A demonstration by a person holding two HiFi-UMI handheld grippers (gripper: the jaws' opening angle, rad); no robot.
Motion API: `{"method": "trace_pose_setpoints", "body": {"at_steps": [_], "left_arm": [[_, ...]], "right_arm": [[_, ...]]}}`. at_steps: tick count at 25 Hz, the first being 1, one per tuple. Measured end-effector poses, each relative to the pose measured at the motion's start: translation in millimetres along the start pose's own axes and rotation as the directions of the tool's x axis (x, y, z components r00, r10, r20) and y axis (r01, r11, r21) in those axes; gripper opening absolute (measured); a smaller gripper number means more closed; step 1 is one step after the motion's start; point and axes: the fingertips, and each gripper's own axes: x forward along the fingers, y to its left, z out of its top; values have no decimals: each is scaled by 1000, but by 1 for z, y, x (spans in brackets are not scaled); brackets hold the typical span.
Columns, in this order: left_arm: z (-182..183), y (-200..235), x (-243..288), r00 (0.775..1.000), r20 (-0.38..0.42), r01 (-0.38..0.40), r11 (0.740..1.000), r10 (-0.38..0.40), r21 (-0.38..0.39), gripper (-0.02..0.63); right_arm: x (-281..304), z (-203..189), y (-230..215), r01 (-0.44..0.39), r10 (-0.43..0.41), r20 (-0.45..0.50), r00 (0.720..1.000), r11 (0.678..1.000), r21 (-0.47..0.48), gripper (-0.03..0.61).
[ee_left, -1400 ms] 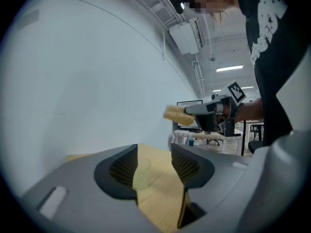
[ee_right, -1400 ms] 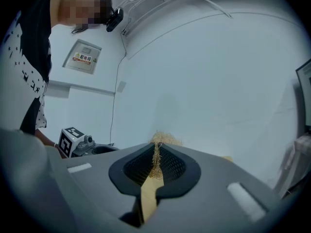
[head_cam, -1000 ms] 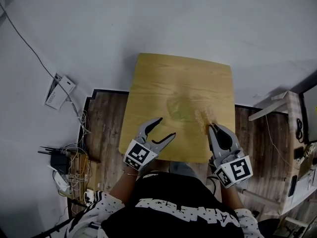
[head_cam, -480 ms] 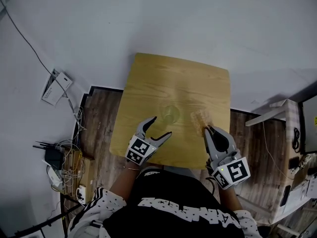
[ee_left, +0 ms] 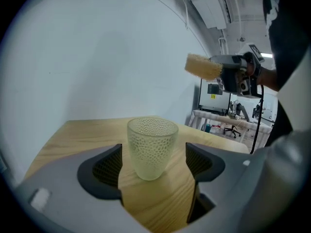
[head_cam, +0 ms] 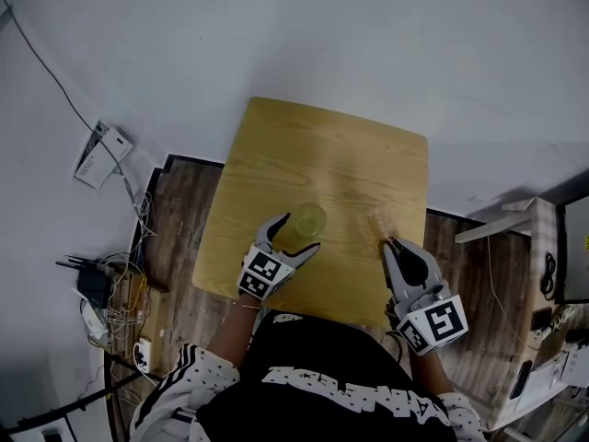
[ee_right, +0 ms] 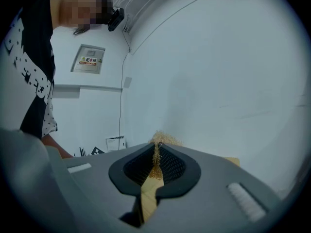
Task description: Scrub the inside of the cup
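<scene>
The left gripper [head_cam: 299, 232] has its jaws spread wide and opening. The cup [ee_left: 151, 147] stands between them, with a gap on each side, so neither pad touches it. The cup is a pale, see-through tumbler with a dimpled wall. It stands upright, mouth up, on the wooden counter [head_cam: 322, 155], towards the near edge and a little left of the middle.

The right gripper [ee_right: 156, 152] has its jaws pressed together on a scrubber [ee_left: 203, 66], a straw-coloured wad of coarse fibres. A tuft of it sticks out past the jaw tips. Seen from the left gripper view, the scrubber is above and to the right of the cup, clear of its rim. In the head view the right gripper is near the counter's near right corner, well apart from the left one.

The counter is otherwise bare and sits against a white wall. Dark wooden floor [head_cam: 179, 219] shows to either side of it. On the left a white box [head_cam: 101, 155] lies by the wall with a cable running from it, and a tangle of wires [head_cam: 115, 307] lies further down. The person's dark patterned top [head_cam: 322, 394] fills the bottom of the head view.
</scene>
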Motion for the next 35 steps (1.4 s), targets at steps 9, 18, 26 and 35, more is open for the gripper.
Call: {"method": "trace_pose_setpoints", "body": {"at_steps": [9,18,26,35], "left_arm": [[-5,3,18,999,-9,52,999,-52,10,391],[-3,4,24,991,8,135,989,-135,66,366],[0,2,16,982,-63,184,970,-177,159,351],[32,1,-7,979,-119,194,931,-164,310,348]], "right_arm": [[10,2,1,33,-33,-41,999,999,-8,32],[19,10,11,81,-84,-61,995,995,-49,32],[26,9,19,98,-101,-63,993,994,-44,32],[39,-1,28,-18,-1,-144,990,991,-132,32]]}}
